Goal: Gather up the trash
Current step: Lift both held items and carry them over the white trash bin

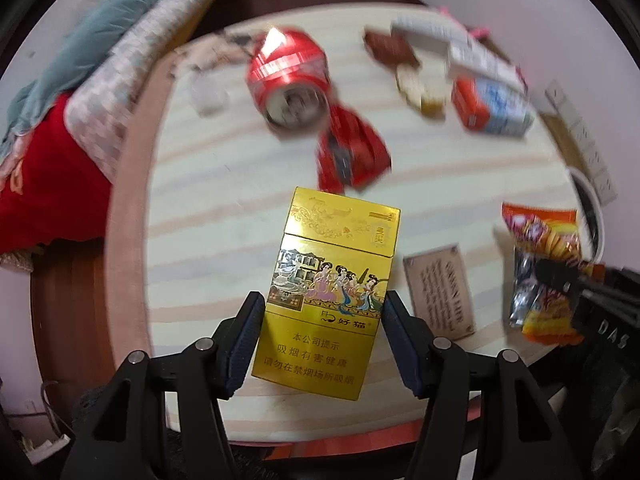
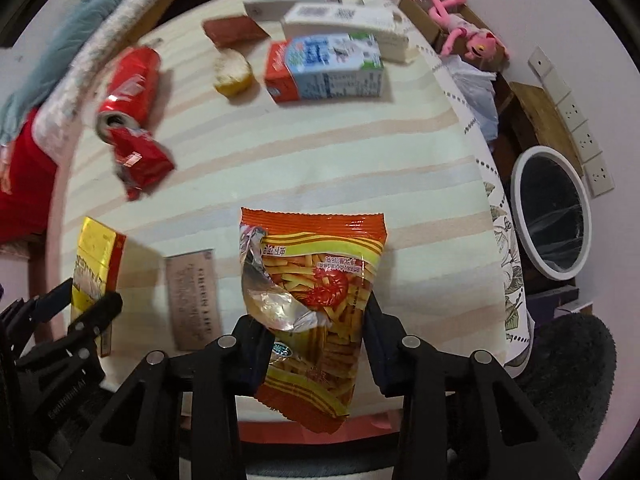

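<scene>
My left gripper (image 1: 323, 304) is shut on a yellow cigarette pack (image 1: 332, 280), held above the striped table (image 1: 224, 184). My right gripper (image 2: 316, 312) is shut on an orange snack bag (image 2: 320, 296), torn open, also held over the table. The pack also shows in the right wrist view (image 2: 94, 264), and the bag in the left wrist view (image 1: 544, 268). A crushed red can (image 2: 128, 84), a red wrapper (image 2: 140, 164), a milk carton (image 2: 328, 68), a brown wrapper (image 2: 234, 30) and a bread piece (image 2: 232, 72) lie on the table. A white-rimmed bin (image 2: 550, 216) with a black liner stands right of the table.
White boxes (image 2: 340, 16) lie at the table's far side. A small printed card (image 2: 194, 300) lies near the front edge. A pink plush toy (image 2: 472, 36) and a power strip (image 2: 572, 120) are at the right. Bedding (image 1: 60, 92) lies to the left.
</scene>
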The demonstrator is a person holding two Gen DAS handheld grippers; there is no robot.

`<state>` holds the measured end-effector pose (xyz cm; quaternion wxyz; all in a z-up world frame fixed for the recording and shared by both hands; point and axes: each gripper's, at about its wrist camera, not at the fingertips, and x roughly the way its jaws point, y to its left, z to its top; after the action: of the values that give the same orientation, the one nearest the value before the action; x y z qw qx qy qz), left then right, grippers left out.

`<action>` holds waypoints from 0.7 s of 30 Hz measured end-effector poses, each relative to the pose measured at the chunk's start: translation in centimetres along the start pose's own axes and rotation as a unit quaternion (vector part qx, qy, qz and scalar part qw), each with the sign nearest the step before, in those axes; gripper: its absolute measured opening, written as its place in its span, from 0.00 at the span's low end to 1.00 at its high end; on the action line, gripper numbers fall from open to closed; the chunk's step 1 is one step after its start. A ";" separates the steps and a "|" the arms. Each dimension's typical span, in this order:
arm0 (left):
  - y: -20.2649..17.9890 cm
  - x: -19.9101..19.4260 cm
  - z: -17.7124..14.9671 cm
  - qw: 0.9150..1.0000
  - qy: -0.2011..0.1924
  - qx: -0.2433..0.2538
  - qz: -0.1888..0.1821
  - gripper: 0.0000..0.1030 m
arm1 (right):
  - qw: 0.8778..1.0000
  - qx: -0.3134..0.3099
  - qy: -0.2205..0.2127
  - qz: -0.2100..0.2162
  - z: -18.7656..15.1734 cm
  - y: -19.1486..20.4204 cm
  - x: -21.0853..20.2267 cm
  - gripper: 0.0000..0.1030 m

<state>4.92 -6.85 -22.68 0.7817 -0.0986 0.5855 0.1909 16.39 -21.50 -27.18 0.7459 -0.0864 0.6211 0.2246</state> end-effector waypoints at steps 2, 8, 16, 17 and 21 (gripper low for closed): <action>0.0 -1.9 0.0 1.000 -0.023 -0.007 0.000 0.55 | 1.000 0.000 -0.012 0.014 0.0 0.1 -1.3 0.41; 1.8 -4.3 4.2 0.996 -0.085 -0.009 -0.002 0.55 | 0.997 0.006 -0.048 0.053 1.2 -0.2 -5.4 0.40; -0.3 -8.9 8.6 0.989 -0.145 0.015 -0.033 0.55 | 0.989 0.034 -0.102 0.104 3.6 -3.1 -11.0 0.40; -0.9 -9.4 9.2 0.988 -0.150 0.018 -0.041 0.55 | 0.987 0.041 -0.108 0.110 3.9 -3.8 -11.6 0.40; -4.0 -10.3 11.6 0.984 -0.161 0.038 -0.070 0.55 | 0.982 0.070 -0.131 0.119 4.7 -7.4 -13.9 0.40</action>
<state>14.30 -8.00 -9.69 0.8803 -0.0774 0.4506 0.1265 22.09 -29.27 -13.83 0.7930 0.0709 0.5379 0.2773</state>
